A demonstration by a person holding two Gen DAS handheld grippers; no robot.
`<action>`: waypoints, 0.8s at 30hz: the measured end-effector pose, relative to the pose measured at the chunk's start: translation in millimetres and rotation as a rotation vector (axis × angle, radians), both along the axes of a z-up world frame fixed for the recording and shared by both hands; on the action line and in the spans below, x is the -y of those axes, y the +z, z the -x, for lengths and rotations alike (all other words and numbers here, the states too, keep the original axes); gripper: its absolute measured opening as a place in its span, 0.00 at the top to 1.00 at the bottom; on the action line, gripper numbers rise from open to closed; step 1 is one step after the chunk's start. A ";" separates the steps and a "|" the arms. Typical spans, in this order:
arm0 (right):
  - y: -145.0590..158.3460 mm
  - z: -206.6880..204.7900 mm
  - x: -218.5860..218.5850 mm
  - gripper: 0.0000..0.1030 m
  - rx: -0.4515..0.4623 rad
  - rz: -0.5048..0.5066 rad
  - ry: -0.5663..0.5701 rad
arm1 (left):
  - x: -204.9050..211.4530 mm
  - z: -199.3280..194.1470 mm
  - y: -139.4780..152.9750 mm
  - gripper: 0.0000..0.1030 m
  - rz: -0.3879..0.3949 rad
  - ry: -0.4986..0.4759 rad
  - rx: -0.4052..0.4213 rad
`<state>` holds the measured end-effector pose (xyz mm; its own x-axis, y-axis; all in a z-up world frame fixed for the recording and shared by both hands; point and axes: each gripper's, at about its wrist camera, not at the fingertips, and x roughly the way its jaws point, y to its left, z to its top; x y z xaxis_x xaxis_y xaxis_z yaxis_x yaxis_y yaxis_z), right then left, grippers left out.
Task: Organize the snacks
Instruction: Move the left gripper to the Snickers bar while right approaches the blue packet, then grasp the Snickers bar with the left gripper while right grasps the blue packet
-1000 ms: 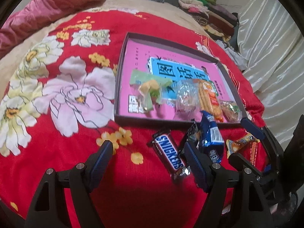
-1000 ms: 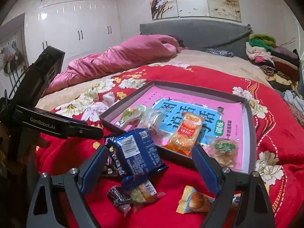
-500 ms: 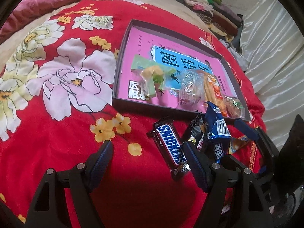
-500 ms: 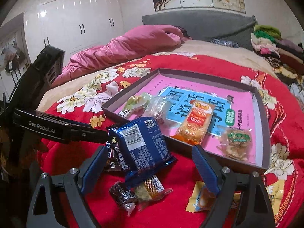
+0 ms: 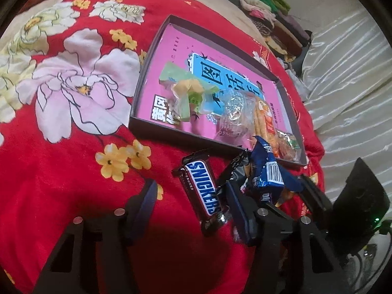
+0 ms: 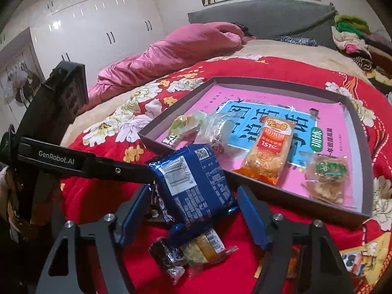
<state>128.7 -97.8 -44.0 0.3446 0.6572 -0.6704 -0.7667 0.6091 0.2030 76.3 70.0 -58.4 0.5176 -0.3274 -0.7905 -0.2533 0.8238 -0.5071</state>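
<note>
A brown Snickers bar (image 5: pixel 203 191) lies on the red flowered blanket between the fingers of my left gripper (image 5: pixel 191 186). Its jaws are closing; the right pad is at the bar's edge and the left pad stands clear. Just to the right, a blue foil packet (image 6: pixel 193 183) lies tilted on other wrappers between the fingers of my right gripper (image 6: pixel 193 191). These jaws are closing too, with small gaps on both sides. Behind both sits a shallow grey tray (image 5: pixel 171 132) (image 6: pixel 294 201) with a pink lining, holding several wrapped snacks.
A brown candy (image 6: pixel 166 257), a yellow wrapped biscuit (image 6: pixel 205 247) and an orange-yellow packet (image 6: pixel 355 257) lie loose on the blanket near my right gripper. A pink duvet (image 6: pixel 183 46) and a pile of folded clothes (image 6: pixel 352 36) lie at the bed's far end.
Both pairs of jaws have narrowed, the left around the Snickers bar, the right around the blue packet. The right gripper has sunk slightly. The left view has rolled.
</note>
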 end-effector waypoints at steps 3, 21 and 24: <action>-2.5 -6.4 0.1 0.31 -0.037 -0.028 0.003 | -3.0 -2.7 -4.7 0.46 0.067 0.017 -0.011; -3.3 -10.7 11.4 0.36 -0.096 -0.060 -0.017 | -24.4 -13.5 -31.7 0.55 0.413 0.147 -0.025; -3.3 -8.3 8.7 0.36 -0.079 -0.044 -0.009 | -27.9 -14.8 -34.7 0.55 0.435 0.167 -0.026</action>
